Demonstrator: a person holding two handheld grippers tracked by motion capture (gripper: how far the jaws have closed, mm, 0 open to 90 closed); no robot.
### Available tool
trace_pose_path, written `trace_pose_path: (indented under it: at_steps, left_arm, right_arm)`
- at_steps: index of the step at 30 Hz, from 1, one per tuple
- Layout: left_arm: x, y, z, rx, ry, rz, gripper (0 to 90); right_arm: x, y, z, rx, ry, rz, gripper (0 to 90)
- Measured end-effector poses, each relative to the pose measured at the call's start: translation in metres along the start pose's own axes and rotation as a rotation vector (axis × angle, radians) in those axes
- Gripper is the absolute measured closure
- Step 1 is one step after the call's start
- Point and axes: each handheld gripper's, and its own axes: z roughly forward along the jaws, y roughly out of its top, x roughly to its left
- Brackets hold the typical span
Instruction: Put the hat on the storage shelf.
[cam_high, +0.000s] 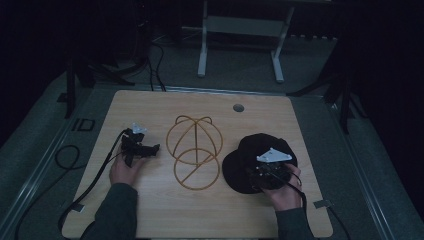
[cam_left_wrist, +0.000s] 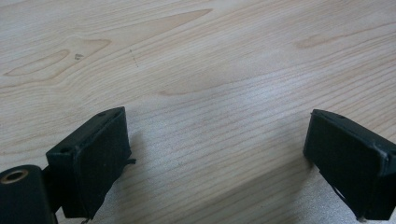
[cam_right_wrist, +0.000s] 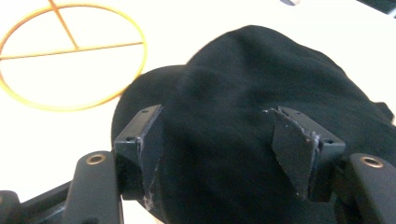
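A black cap (cam_high: 250, 155) lies on the right half of the wooden table (cam_high: 150, 215). My right gripper (cam_high: 265, 175) hangs over its near side. In the right gripper view the right gripper (cam_right_wrist: 214, 114) is open, its jaws straddling the cap's crown (cam_right_wrist: 243, 65); I cannot tell whether they touch the cloth. A gold wire hat frame (cam_high: 194, 150) stands at the table's middle, and its ring (cam_right_wrist: 77, 48) lies left of the cap. On the left, my left gripper (cam_high: 150, 149) points toward the frame. It (cam_left_wrist: 217, 121) is open over bare wood with nothing between its jaws.
A round cable hole (cam_high: 238, 107) sits near the table's far edge. Cables trail off the table's left side (cam_high: 65, 157). A white desk frame (cam_high: 240, 45) stands on the floor beyond the table. The surroundings are dark.
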Motion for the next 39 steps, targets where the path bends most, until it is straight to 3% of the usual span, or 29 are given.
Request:
trace_pose_path:
  at_steps: [10, 20, 25, 35, 39]
  left_arm:
    - [0.000, 0.000, 0.000, 0.000, 0.000, 0.000, 6.6]
    - [0.000, 0.000, 0.000, 0.000, 0.001, -0.001, 6.6]
    - [0.000, 0.000, 0.000, 0.000, 0.001, 0.000, 6.6]
    - [0.000, 0.000, 0.000, 0.000, 0.002, -0.002, 6.6]
    - [0.000, 0.000, 0.000, 0.000, 0.002, -0.001, 6.6]
  right_arm:
    - [0.010, 0.010, 0.027, 0.046, 0.036, 0.003, 38.8]
    - [0.012, 0.014, 0.059, 0.156, 0.047, 0.000, 43.4]
    - [0.010, 0.011, 0.066, 0.195, 0.069, 0.023, 44.1]
    - [-0.001, 0.011, 0.072, 0.229, 0.142, 0.113, 43.0]
    - [-0.005, 0.010, 0.074, 0.236, 0.193, 0.147, 52.1]
